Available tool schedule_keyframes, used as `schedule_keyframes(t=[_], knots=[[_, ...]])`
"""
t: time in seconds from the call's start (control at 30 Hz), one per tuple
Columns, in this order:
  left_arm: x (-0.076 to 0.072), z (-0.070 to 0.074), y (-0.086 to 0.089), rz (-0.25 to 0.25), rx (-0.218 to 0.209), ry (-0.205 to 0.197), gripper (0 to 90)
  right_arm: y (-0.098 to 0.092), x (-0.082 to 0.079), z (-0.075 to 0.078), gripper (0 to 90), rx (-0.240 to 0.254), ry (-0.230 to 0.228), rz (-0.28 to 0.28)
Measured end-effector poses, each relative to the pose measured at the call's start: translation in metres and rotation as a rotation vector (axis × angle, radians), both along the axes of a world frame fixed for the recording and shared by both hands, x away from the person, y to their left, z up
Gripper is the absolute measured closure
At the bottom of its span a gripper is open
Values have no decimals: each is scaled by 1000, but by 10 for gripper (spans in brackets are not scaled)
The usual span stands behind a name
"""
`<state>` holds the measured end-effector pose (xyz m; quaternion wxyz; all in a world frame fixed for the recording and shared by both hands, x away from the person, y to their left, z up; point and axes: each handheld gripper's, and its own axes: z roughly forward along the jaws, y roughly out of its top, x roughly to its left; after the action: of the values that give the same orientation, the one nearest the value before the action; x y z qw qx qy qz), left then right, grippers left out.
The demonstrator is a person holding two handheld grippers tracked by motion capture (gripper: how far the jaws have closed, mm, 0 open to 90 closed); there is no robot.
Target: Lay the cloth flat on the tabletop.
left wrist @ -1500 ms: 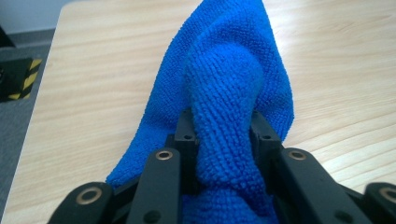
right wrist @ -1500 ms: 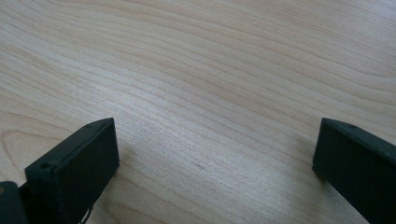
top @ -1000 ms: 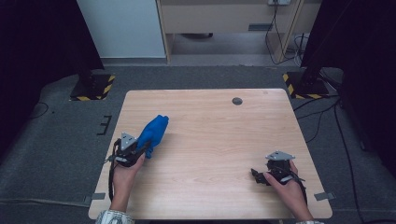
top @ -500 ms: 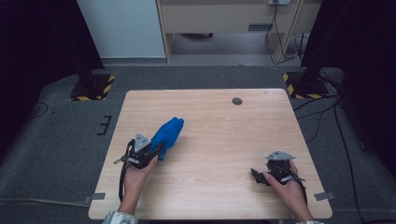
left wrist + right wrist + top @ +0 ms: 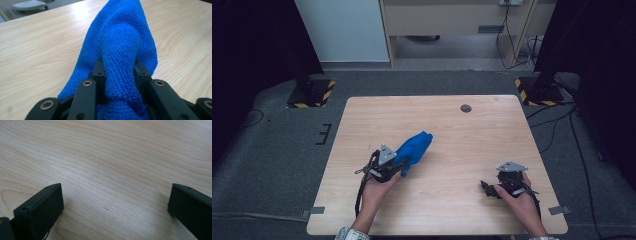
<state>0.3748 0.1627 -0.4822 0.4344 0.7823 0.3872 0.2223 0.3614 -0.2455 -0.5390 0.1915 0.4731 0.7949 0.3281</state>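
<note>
The blue cloth [image 5: 414, 149] is pinched, bunched, in the left claw [image 5: 402, 161] just left of the middle of the bench [image 5: 472, 150], its free end pointing far and right. The grip should be kept firm and the cloth carried low. The right claw [image 5: 488, 189] is spread, nothing between its jaws, at the near right.

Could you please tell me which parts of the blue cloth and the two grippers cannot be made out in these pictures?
- Blue cloth: in the left gripper view its near end is cut off by the bottom edge, behind the jaws.
- Left gripper: in the high view its grey plate and the cloth hide the jaws.
- Right gripper: in the right gripper view its body is cut off by the bottom edge; in the high view its open jaws are too small and dark.
- Small dark disc on the table: too small to identify.
</note>
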Motion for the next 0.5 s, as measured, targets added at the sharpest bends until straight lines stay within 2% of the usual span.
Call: schedule_keyframes(t=[0.2, 0.5], knots=[[2, -5, -25, -55, 5, 20, 693, 0, 0, 0, 3, 1, 1, -1], [5, -22, -66, -151, 52, 70, 692, 0, 0, 0, 3, 1, 1, -1]])
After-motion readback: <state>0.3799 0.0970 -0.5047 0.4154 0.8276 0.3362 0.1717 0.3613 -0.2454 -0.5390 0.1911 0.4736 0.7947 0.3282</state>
